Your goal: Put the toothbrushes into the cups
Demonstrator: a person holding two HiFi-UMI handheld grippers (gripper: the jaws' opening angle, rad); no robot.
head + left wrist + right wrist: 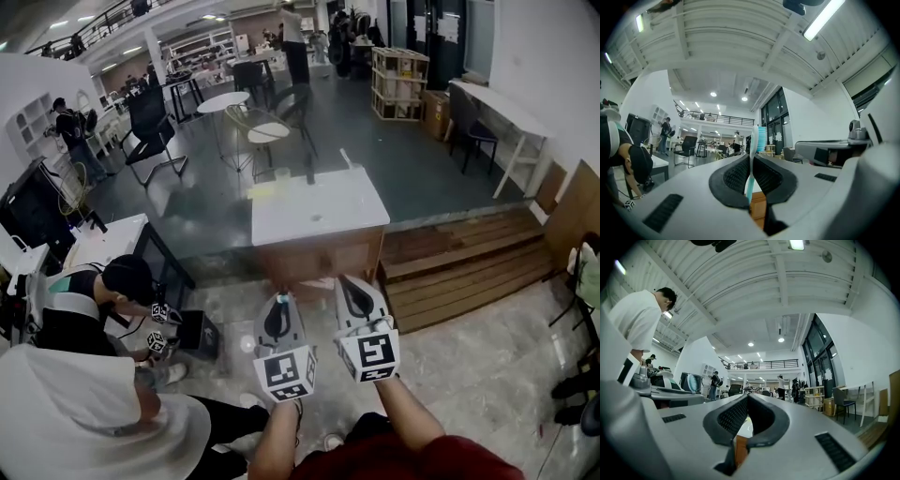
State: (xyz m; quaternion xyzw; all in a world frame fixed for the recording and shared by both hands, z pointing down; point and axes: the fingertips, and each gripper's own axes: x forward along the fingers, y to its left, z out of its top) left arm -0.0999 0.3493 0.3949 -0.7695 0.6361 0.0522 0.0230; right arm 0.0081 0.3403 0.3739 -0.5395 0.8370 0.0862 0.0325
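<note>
My left gripper (279, 300) is shut on a white and teal toothbrush (760, 138). The brush stands upright between the jaws, bristle head above the tips (751, 158). My right gripper (349, 284) is held beside it, jaws shut with nothing between them (747, 397). Both are held about level in the air, short of a white-topped wooden table (319, 214). A few small items stand at the table's far edge (282, 174), too small to tell what they are. No cup can be made out.
At the left a person crouches (98, 295), and another in white (84, 427) is close at the lower left. A black box (200, 331) lies on the floor. A raised wooden step (469, 258) is to the right. Chairs and round tables stand beyond the table.
</note>
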